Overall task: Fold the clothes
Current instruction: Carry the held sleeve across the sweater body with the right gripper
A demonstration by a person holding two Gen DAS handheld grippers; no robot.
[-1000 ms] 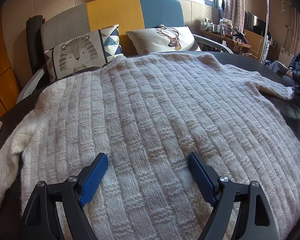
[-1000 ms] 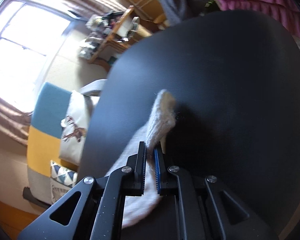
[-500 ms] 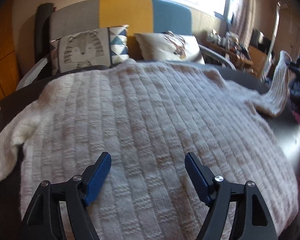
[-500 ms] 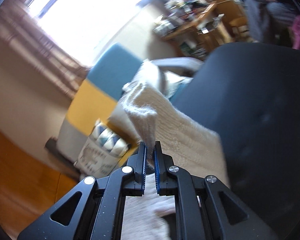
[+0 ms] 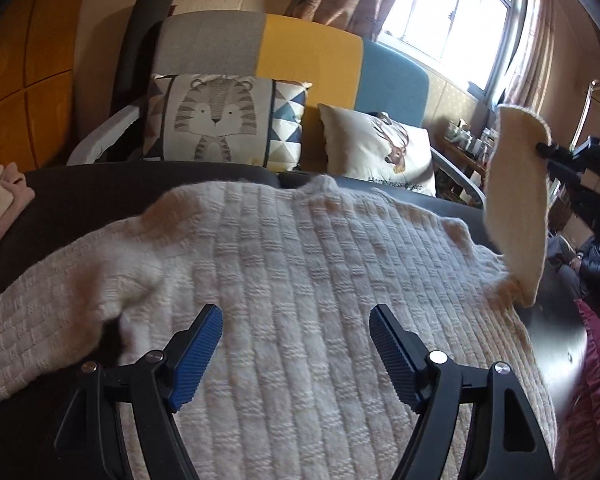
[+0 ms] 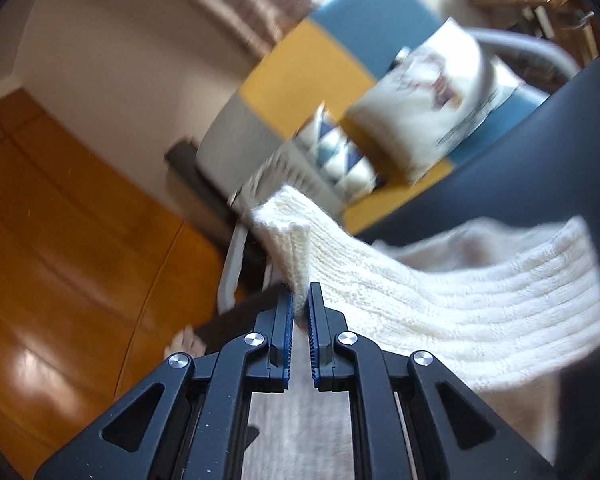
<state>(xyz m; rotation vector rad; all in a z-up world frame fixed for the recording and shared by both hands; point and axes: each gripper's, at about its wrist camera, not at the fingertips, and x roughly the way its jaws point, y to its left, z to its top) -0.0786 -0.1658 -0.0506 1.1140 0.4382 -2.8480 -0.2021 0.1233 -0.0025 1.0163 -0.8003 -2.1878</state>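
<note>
A cream knitted sweater lies spread flat across the dark table, which stands in front of the sofa. The left gripper hangs over the sweater's near part with its jaws wide apart, nothing between them, the knit lying below. To the right, the right gripper has its jaws clamped on the sleeve near its cuff, lifted clear of the table.

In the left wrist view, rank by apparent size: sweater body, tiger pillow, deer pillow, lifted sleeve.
1. Sweater body, largest by far, though nearest the camera.
2. Tiger pillow.
3. Deer pillow and lifted sleeve: look alike in area, not ranked.
</note>
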